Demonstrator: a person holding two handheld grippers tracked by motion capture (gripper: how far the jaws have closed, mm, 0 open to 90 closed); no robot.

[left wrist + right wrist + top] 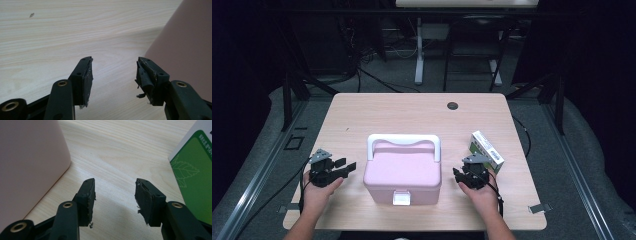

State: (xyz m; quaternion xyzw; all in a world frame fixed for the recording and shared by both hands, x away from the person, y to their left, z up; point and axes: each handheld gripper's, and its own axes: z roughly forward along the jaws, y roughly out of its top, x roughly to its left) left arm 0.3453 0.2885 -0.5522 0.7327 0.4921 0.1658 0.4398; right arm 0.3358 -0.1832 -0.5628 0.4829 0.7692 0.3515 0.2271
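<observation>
Both grippers, left (343,167) and right (460,174), rest with fingers open and empty, flanking the pink box (402,170); the green carton (486,149) just beside the right fingers risks being knocked.

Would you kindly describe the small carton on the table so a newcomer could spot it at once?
Start at the pink box with the white handle in the middle of the wooden table. To its right, just beyond the right tongs, lies the small carton: white and green with a leaf print, the sole printed item.
</observation>
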